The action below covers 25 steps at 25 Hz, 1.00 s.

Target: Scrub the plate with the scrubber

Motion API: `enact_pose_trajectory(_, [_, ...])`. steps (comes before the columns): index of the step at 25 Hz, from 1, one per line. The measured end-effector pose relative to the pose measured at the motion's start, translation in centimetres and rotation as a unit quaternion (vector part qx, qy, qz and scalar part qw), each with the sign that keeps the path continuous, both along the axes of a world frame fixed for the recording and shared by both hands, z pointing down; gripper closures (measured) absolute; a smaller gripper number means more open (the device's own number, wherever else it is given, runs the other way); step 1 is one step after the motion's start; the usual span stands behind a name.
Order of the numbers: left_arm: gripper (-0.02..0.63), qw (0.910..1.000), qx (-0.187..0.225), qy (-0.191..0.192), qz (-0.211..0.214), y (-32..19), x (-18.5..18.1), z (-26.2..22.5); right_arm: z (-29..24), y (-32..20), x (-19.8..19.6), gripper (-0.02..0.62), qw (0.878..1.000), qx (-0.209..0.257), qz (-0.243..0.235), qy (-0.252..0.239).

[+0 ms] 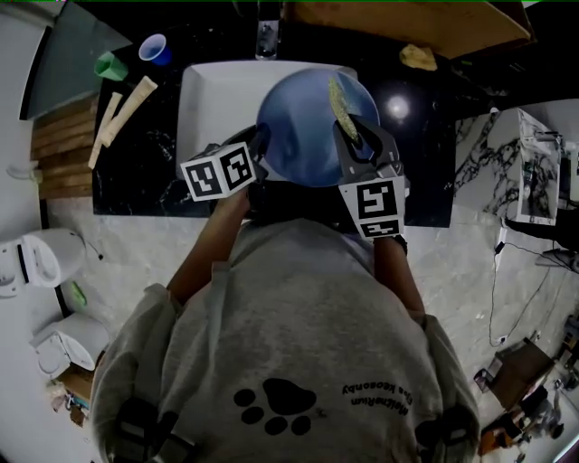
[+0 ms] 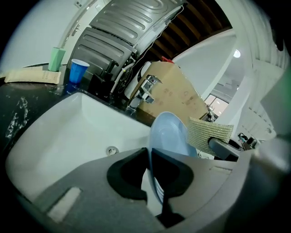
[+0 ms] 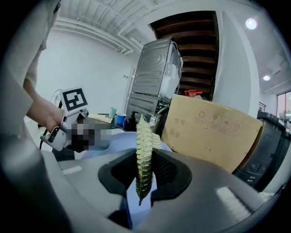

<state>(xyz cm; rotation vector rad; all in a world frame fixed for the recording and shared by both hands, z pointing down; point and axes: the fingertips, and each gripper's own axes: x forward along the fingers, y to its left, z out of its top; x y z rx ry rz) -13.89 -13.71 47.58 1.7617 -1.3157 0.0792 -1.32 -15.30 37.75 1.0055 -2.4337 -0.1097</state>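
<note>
A round blue plate (image 1: 303,136) is held above the white sink (image 1: 213,99). My left gripper (image 1: 260,146) is shut on the plate's left rim; in the left gripper view the thin rim (image 2: 169,134) stands edge-on between the jaws of that gripper (image 2: 150,170). My right gripper (image 1: 355,136) is shut on a flat yellow-green scrubber (image 1: 340,99), which lies against the plate's right side. In the right gripper view the scrubber (image 3: 144,148) stands upright between the jaws, with the plate (image 3: 120,139) behind it. The left gripper view also shows the scrubber (image 2: 208,132) at the plate's far edge.
A faucet (image 1: 268,36) stands behind the sink. On the black counter are a blue cup (image 1: 155,48), a green cup (image 1: 110,65) and beige packets (image 1: 127,104) at left, a yellow lump (image 1: 418,57) at right. A cardboard box (image 1: 407,23) sits behind.
</note>
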Motion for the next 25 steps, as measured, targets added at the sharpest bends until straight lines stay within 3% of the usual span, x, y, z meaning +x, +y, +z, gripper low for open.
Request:
enact_pose_trajectory(9, [0.583, 0.9984, 0.002, -0.003, 0.057, -0.9, 5.1, 0.3, 1.2, 0.8, 2.8, 0.52, 0.987, 0.049, -0.002, 0.152])
enact_pose_trajectory(18, [0.584, 0.9947, -0.009, 0.005, 0.102, -1.1, 8.8, 1.0, 5.5, 0.3, 5.1, 0.52, 0.971, 0.012, 0.004, 0.24])
enact_pose_trajectory(25, [0.584, 0.9933, -0.016, 0.003, 0.114, -0.9, 10.0, 1.6, 8.7, 0.4, 4.4, 0.52, 0.949, -0.003, -0.041, 0.314])
